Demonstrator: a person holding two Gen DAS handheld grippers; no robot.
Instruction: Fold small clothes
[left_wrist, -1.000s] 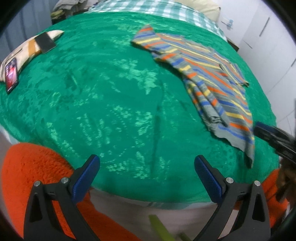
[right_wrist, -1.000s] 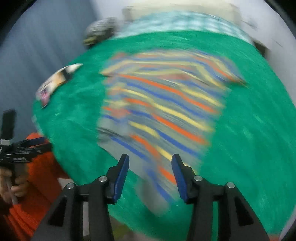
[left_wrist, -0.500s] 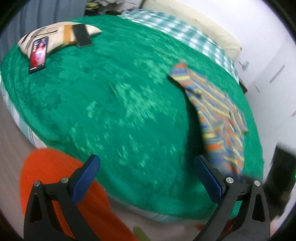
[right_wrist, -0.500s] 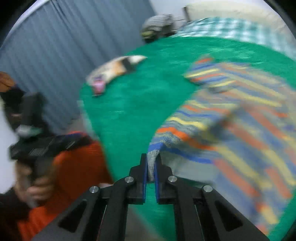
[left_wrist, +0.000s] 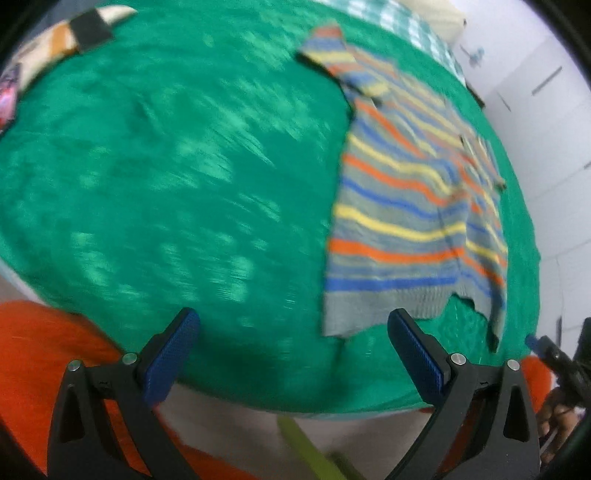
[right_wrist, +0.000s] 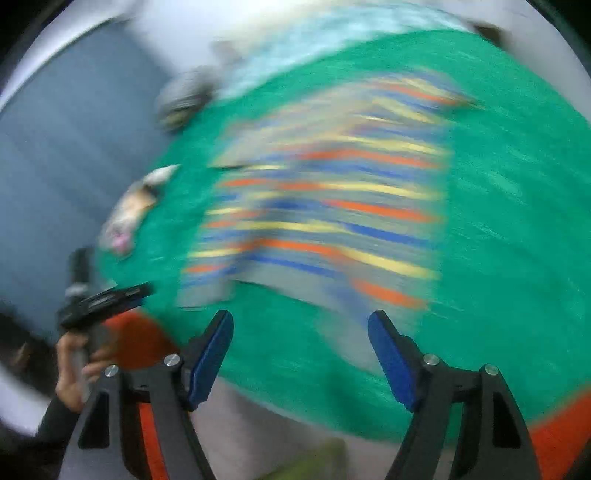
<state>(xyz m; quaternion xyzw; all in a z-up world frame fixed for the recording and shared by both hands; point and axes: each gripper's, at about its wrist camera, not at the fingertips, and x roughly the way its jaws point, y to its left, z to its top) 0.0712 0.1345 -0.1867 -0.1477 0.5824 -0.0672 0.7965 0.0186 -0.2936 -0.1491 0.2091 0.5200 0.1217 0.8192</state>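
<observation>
Both your tongs stand wide and empty: the left gripper (left_wrist: 291, 345) over bare green bedspread (left_wrist: 166, 184), the right gripper (right_wrist: 301, 349), jaws just sprung open, nothing between them. Your striped shirt (left_wrist: 406, 206) lies flat beyond, hem nearest you, long axis running away; through the blur, the right seems nearer its hem.

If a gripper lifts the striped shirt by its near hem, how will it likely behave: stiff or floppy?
Probably floppy: the shirt is thin knit lying flat on the green cover, with one hem corner draped unevenly. It likely hangs and folds from a single pinch, so two grips seem safer. It looks light and may drag the plush cover slightly.
</observation>
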